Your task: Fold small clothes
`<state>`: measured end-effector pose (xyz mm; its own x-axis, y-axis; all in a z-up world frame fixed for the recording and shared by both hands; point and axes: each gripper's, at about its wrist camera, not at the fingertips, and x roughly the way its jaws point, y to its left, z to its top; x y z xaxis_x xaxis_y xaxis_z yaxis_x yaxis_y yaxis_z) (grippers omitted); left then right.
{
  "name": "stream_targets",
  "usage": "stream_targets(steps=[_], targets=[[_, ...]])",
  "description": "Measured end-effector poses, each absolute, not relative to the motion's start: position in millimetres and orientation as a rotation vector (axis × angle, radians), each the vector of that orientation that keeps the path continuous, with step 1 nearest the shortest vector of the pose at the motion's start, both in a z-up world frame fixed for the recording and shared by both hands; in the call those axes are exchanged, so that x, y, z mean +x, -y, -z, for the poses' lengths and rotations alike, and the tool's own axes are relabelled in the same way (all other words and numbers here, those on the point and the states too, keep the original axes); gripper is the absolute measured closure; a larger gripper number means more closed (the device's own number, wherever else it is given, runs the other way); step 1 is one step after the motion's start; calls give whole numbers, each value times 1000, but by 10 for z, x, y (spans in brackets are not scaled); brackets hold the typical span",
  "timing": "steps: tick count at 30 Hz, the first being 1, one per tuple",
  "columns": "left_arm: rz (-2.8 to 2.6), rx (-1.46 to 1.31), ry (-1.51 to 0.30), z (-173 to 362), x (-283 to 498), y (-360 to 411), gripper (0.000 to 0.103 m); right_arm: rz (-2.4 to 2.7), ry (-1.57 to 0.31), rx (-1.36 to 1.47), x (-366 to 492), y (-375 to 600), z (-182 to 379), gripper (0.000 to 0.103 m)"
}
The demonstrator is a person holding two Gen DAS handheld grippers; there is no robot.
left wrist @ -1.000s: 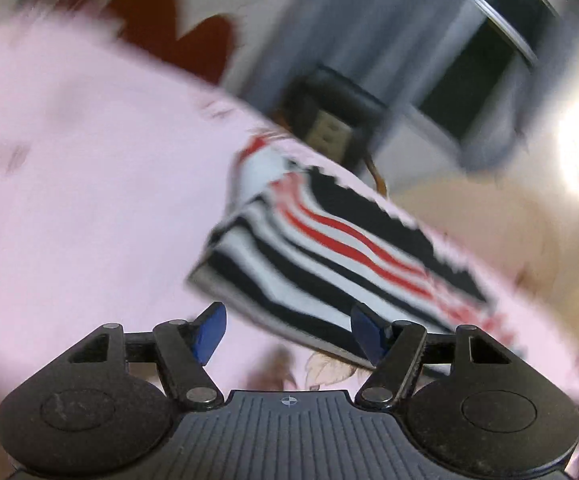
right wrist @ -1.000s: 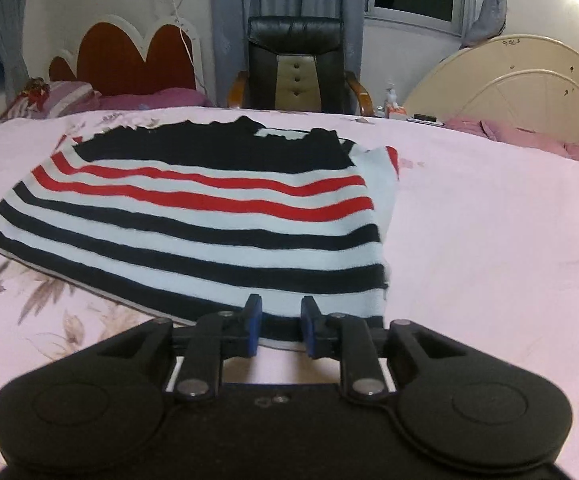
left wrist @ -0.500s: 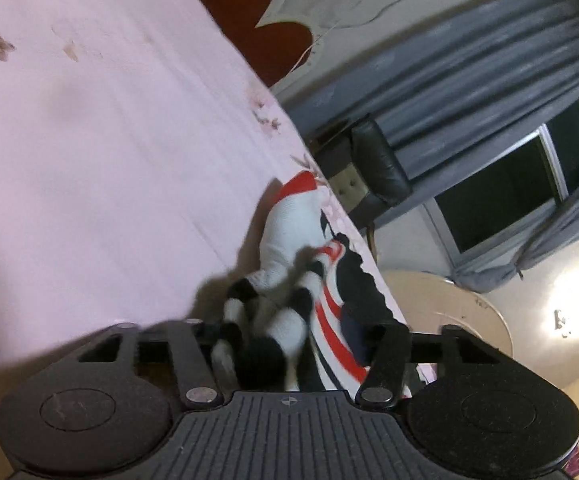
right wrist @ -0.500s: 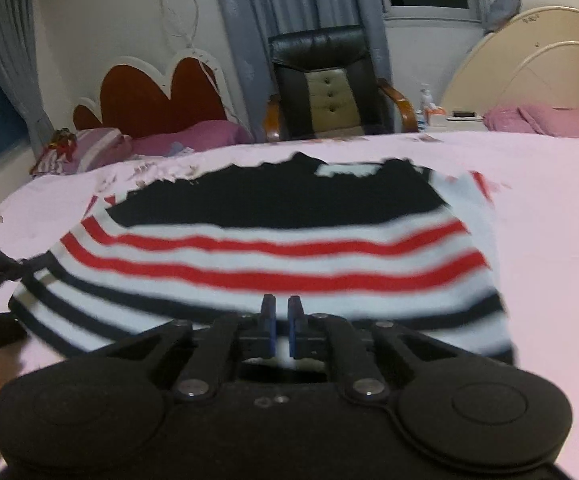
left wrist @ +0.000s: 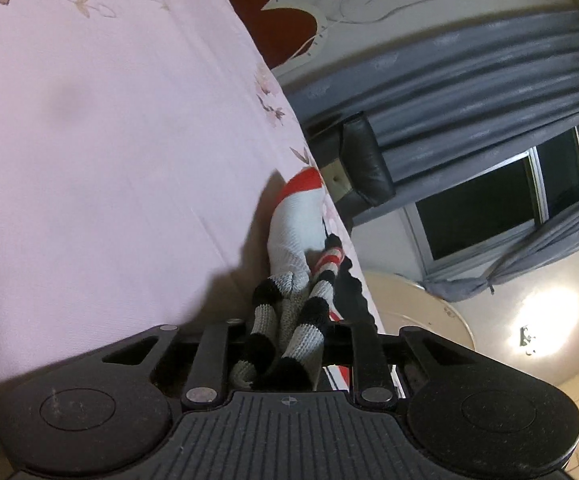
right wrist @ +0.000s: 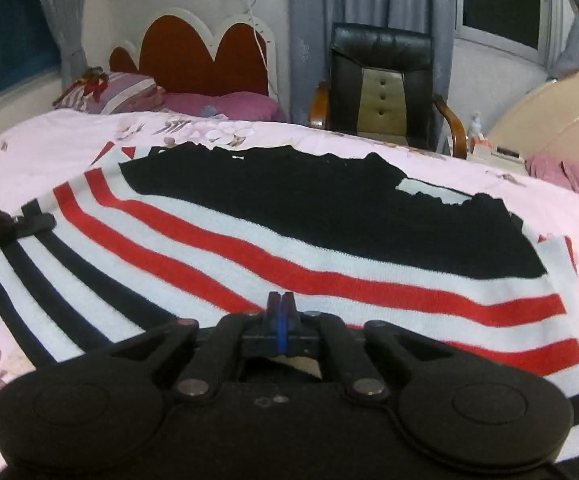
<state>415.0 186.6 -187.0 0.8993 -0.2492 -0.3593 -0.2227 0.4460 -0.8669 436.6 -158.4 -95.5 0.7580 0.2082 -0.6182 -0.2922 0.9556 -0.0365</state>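
From the right wrist the whole sweater [right wrist: 289, 248] shows, spread flat on the pink bedsheet [right wrist: 549, 200]: a black band at the far side, then red stripes, then black-and-white ones near the camera. That view also takes in the red headboard [right wrist: 193, 56] at 11 o'clock, the black chair [right wrist: 381, 84] at 1 o'clock and, at 9 o'clock on the sweater's left edge, the left gripper [right wrist: 29, 222] as a dark shape on the knit. The left wrist view is rolled over and shows none of that spread; it sees only a bunched, edge-on fold of the sweater [left wrist: 297, 240] running away at 12 o'clock, bare sheet [left wrist: 89, 140] filling the left half, and a window [left wrist: 489, 200] and lamp [left wrist: 545, 316] at 3 o'clock. The left gripper [left wrist: 285, 344] has just been closing and now pinches the striped hem, the knit crammed between its jaws. The right gripper [right wrist: 281, 304] has just been closing too; its blue pads [right wrist: 274, 312] meet, pressed together low over the sweater's near part. Whether any cloth is caught between them cannot be told.
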Motion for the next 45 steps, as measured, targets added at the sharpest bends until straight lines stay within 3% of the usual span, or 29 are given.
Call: stream_targets(steps=[13, 22, 27, 33, 35, 36, 37, 39, 43, 45], targets=[[95, -1138, -416, 1696, 4146, -1844, 81, -263, -638, -68, 4370, 1619, 995, 103], [312, -958, -372, 829, 4397, -1120, 81, -284, -644, 0, 4393, 1712, 990, 103], [426, -771, -504, 612, 4733, -170, 81, -204, -589, 366, 4213, 2446, 738, 98], [460, -538, -794, 1117, 5069, 947, 81, -85, -541, 613, 3851, 3532, 579, 97], [456, -453, -752, 1066, 4978, 1087, 72, -87, -557, 668, 3788, 3769, 579, 89], [479, -442, -746, 994, 4943, 1098, 50, -92, -559, 697, 3747, 3857, 581, 77], [515, -448, -736, 897, 4892, 1081, 38, -99, -553, 729, 3706, 3927, 582, 64], [561, -427, -641, 639, 4694, 945, 39, -119, -547, 790, 3667, 4000, 594, 48], [417, -413, -521, 380, 4494, 334, 39, -214, -590, 843, 3737, 3883, 587, 48], [313, -408, -553, 437, 4537, 25, 39, -237, -644, 826, 3839, 3720, 592, 48]])
